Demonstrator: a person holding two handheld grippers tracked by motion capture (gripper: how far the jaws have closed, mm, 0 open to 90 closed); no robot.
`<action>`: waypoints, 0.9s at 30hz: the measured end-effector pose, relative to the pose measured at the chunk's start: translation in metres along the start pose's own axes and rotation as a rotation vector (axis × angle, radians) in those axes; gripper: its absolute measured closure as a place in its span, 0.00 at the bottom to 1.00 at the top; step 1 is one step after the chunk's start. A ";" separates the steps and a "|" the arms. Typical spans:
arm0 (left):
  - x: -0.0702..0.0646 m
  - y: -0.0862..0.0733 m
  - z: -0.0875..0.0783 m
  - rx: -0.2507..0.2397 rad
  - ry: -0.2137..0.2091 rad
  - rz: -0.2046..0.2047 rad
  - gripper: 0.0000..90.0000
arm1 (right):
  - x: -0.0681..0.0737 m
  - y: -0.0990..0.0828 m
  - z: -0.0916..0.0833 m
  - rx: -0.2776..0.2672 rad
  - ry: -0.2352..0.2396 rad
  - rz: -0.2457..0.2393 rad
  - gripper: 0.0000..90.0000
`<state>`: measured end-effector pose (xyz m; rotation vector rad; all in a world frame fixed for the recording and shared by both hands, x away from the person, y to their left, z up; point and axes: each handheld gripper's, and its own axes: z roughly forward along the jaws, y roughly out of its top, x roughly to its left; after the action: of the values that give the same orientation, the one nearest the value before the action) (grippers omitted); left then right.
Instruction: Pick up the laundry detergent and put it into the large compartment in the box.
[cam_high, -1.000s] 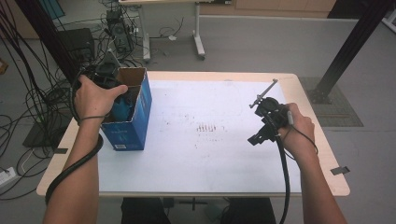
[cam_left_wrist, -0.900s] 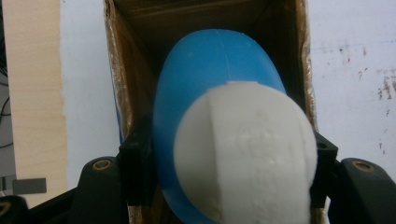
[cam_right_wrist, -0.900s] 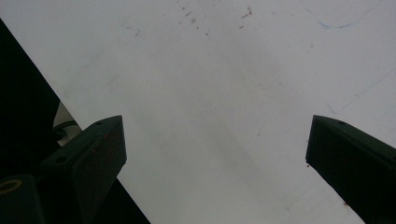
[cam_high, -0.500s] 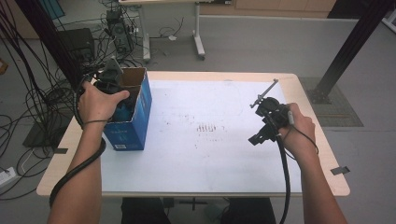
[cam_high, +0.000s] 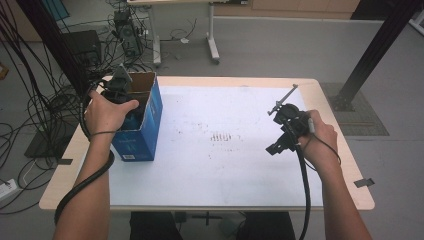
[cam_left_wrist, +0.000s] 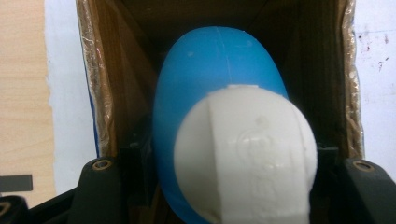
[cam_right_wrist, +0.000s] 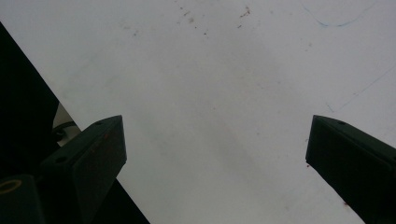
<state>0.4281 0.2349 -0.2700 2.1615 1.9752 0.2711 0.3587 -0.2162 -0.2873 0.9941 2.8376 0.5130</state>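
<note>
A blue bottle (cam_left_wrist: 215, 70) with a white cap (cam_left_wrist: 243, 154) points toward the camera in the left gripper view, inside an open cardboard box (cam_left_wrist: 95, 84). My left gripper (cam_left_wrist: 233, 186) is shut on it, one black jaw on each side. In the high view the left gripper (cam_high: 119, 89) reaches into the top of the blue box (cam_high: 140, 135) at the table's left, under the person's hand. My right gripper (cam_high: 281, 142) hovers over the white sheet at the right, open with nothing between its jaws (cam_right_wrist: 219, 154).
The white sheet (cam_high: 225, 170) covers most of the wooden table (cam_high: 345, 165); faint marks (cam_high: 222, 136) lie at its middle. Cables and equipment crowd the floor beyond the left edge. A black post (cam_high: 372, 55) stands at the back right.
The left hand has shifted slightly over the box's open top with the gripper still in it. The right hand has kept still.
</note>
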 end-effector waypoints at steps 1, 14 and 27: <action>0.000 0.000 0.000 -0.002 -0.001 -0.001 0.42 | 0.000 0.000 0.000 0.001 0.001 -0.002 0.05; 0.002 -0.002 0.001 -0.008 -0.006 -0.005 0.42 | 0.000 0.001 0.001 0.000 0.001 -0.002 0.05; 0.001 -0.002 0.001 -0.007 -0.005 -0.002 0.42 | 0.000 0.001 0.001 0.001 0.003 0.000 0.05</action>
<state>0.4265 0.2364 -0.2711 2.1534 1.9710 0.2721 0.3599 -0.2151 -0.2881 0.9936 2.8409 0.5132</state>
